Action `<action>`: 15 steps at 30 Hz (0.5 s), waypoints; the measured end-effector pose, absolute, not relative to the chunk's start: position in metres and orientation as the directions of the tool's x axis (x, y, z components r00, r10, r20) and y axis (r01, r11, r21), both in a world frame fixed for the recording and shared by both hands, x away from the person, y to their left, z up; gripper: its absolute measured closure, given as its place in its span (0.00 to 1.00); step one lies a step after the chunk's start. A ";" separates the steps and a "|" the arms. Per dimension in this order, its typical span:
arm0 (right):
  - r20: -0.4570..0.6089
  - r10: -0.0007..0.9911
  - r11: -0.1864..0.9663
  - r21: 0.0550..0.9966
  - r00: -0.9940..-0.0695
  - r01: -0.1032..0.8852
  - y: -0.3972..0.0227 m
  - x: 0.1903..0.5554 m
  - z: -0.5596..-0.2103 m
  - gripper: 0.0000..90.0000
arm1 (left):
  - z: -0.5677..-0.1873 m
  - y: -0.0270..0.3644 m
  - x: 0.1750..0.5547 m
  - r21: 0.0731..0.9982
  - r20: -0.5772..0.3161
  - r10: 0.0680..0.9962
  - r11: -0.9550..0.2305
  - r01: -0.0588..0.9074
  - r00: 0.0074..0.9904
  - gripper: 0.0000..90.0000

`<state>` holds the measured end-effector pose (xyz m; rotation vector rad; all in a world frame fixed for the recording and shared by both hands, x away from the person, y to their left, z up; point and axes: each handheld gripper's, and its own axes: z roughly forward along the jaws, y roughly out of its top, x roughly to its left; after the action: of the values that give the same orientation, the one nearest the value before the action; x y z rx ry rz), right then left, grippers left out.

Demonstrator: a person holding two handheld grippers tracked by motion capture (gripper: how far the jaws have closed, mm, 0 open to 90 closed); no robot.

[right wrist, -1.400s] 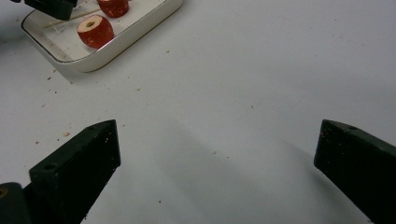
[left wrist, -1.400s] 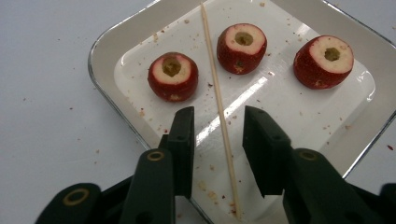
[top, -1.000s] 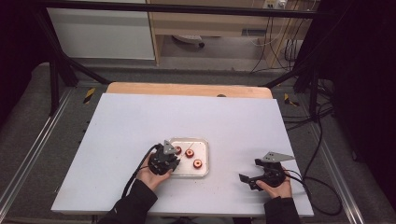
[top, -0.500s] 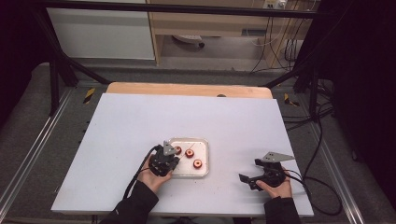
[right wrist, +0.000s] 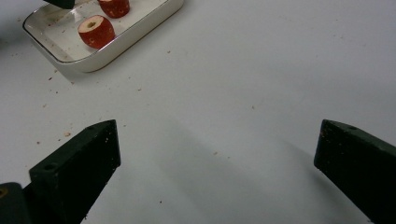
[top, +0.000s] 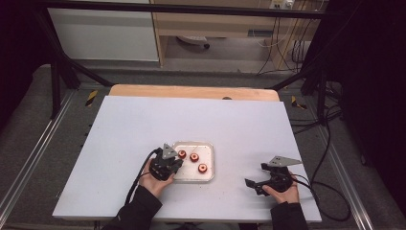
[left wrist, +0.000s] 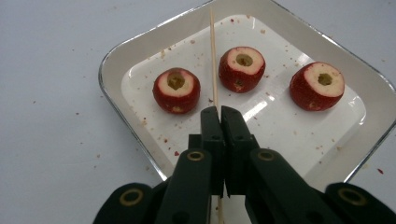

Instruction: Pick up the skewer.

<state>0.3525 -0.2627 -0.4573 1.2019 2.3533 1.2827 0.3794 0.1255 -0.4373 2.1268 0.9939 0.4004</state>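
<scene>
Left gripper (left wrist: pixel 217 112): at the near left edge of the tray, jaws clamped on a thin wooden skewer (left wrist: pixel 213 56). Its jaws have just been closing, and the stick now sits pinched between them, running forward over the tray and back beneath the gripper body. Seen from above, this gripper (top: pixel 173 162) stands at the tray's left rim in the person's left hand. Judgement: the grasp on the skewer looks complete, so the threading of fruit can begin.

Tray (left wrist: pixel 116 56): white, square with rounded corners, on the table (top: pixel 119 143) near its front edge, between the two grippers. Scattered crumbs inside and on the table around it.

Fruit pieces, three, red-skinned, cut flat on top with a cored hole, standing apart in a row: left fruit (left wrist: pixel 176 90), just left of the skewer; middle fruit (left wrist: pixel 242 68), just right of it; right fruit (left wrist: pixel 317 86), near the far rim.

Right gripper (top: pixel 256 183): well right of the tray, low over bare table, jaws spread wide with nothing between them. Judgement: free to take a fruit and bring it to the skewer tip.
</scene>
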 end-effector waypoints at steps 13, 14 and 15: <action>0.162 0.729 0.315 0.783 -0.665 0.536 -0.258 0.352 -0.453 0.00 | -0.422 0.141 0.376 0.759 -0.046 0.723 -0.423 0.494 0.689 0.98; 0.157 0.730 0.320 0.781 -0.665 0.536 -0.256 0.352 -0.452 0.00 | -0.421 0.143 0.376 0.761 -0.046 0.719 -0.425 0.491 0.694 0.98; 0.143 0.731 0.331 0.781 -0.667 0.530 -0.255 0.352 -0.451 0.00 | -0.420 0.143 0.375 0.761 -0.044 0.716 -0.428 0.488 0.697 0.98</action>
<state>0.3521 -0.2546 -0.4513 1.1422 2.3623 1.2477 0.3753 0.1435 -0.4202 2.1121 0.9167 0.3662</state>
